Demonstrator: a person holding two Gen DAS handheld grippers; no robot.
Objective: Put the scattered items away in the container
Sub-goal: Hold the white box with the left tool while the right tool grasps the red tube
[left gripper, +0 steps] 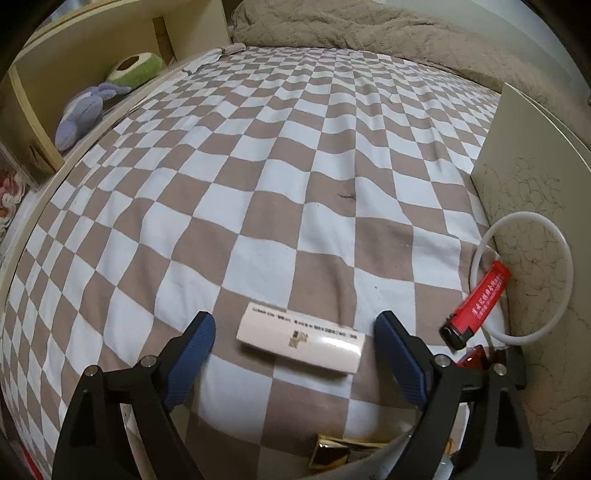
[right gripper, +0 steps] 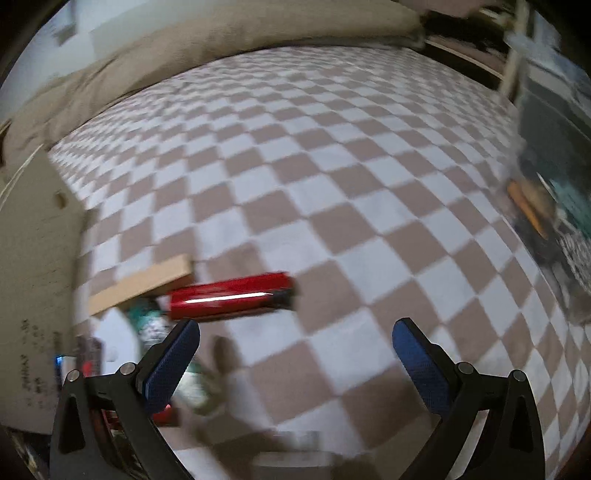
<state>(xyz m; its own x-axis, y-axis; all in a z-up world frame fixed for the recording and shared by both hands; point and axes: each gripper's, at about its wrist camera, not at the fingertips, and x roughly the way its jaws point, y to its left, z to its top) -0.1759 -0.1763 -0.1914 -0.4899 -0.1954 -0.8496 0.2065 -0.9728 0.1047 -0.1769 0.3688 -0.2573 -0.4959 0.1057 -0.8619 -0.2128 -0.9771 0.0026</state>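
Observation:
A small white box with printed text lies on the checkered bedsheet, between the fingers of my left gripper. The jaws stand wide and the pads do not touch it. A red lighter tilts black head down beside the cream container wall and its white ring handle. In the right wrist view the lighter is blurred, just ahead of my right gripper. That gripper is open with nothing between its pads. I cannot tell whether the lighter rests on anything. The container stands at the left.
A beige duvet is bunched at the far end of the bed. Plush toys sit on a wooden shelf at the left. A gold object shows under my left gripper. Dark clutter lines the bed's right edge.

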